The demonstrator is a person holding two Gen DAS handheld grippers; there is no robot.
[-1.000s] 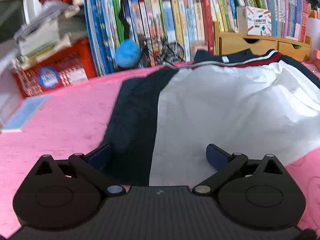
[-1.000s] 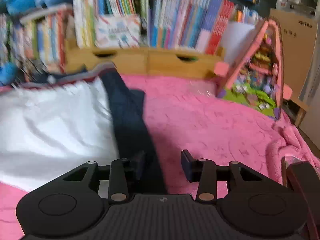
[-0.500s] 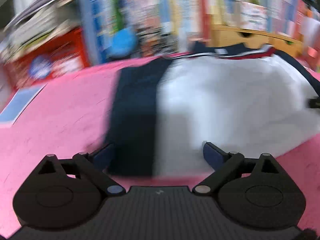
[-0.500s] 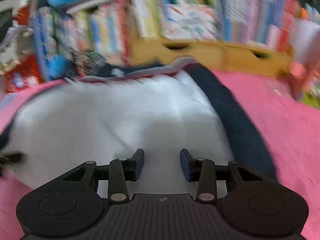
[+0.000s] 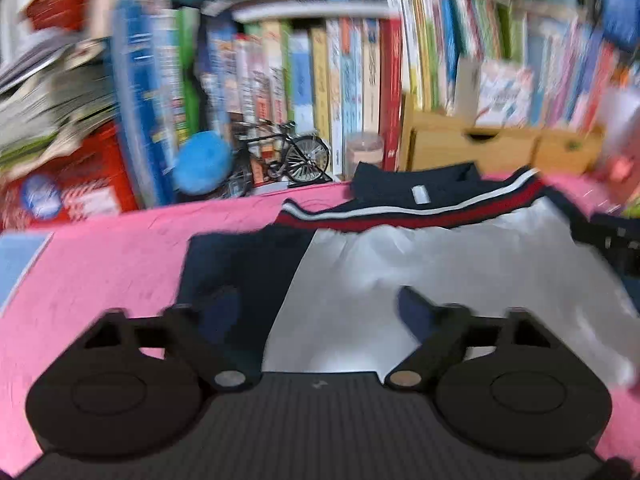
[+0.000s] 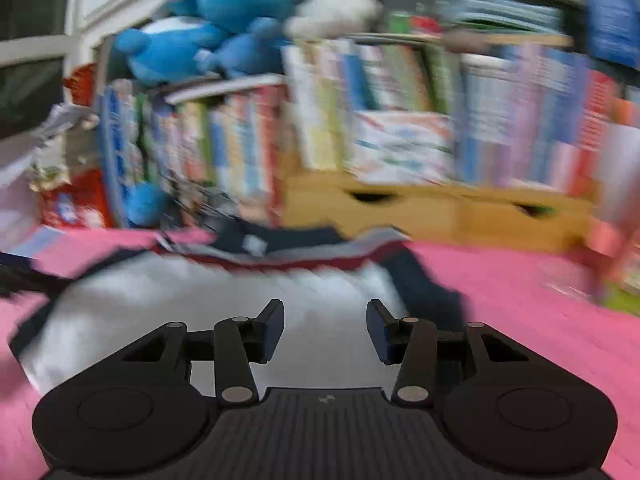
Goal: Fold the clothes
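Observation:
A white shirt with navy sides, a navy collar and a red and white chest stripe lies flat on the pink blanket. It also shows in the right wrist view. My left gripper is open and empty over the shirt's near left part, one finger over the navy side panel. My right gripper is open and empty over the shirt's white near right part. Both views are blurred by motion.
A shelf of upright books runs along the back. A model bicycle and a blue ball stand before it. Wooden drawers sit behind the collar. Blue plush toys lie on top.
Both grippers have moved forward over the shirt and tilted up. The right gripper swung left from the navy edge onto the white part. Both stay open.

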